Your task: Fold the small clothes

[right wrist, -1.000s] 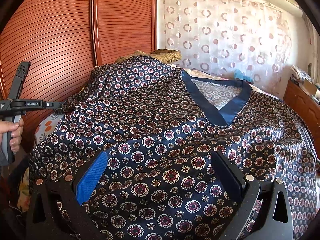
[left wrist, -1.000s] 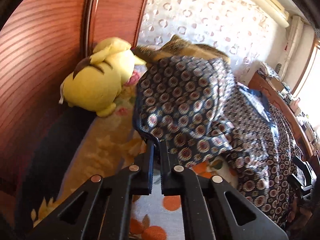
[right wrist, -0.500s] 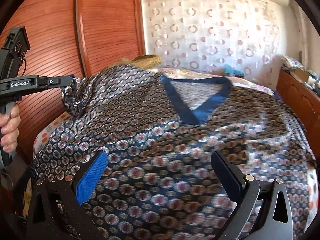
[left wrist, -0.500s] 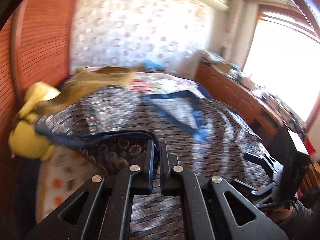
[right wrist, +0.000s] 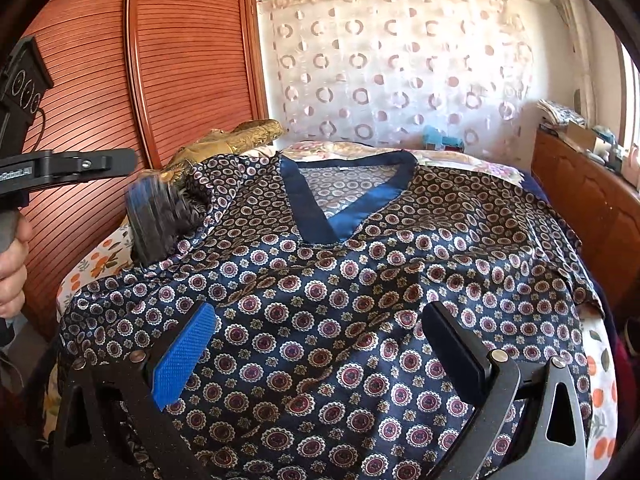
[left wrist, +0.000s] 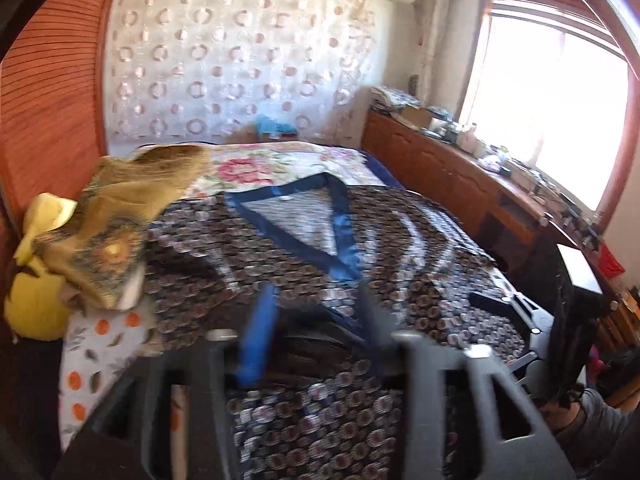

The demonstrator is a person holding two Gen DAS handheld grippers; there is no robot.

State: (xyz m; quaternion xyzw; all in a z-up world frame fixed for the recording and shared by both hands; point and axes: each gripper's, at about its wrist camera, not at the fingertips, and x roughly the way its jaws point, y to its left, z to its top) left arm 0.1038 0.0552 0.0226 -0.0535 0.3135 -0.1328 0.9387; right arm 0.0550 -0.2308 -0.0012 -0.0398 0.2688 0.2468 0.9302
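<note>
Patterned top (right wrist: 360, 288) spread flat on bed (left wrist: 256, 168), neckline far end. Left gripper (left wrist: 312, 332) fingers spread, blurred, at left sleeve. Right gripper (right wrist: 320, 344) fingers spread above hem.

Daylight came from the window (left wrist: 552, 92), blown out to white glare. Left wrist view was motion-smeared, the left gripper (left wrist: 312, 332) and the shirt (left wrist: 400, 248) print streaked. Right wrist view was sharp, evenly lit, shadows soft. Fisheye bending, dark vignette at corners.
</note>
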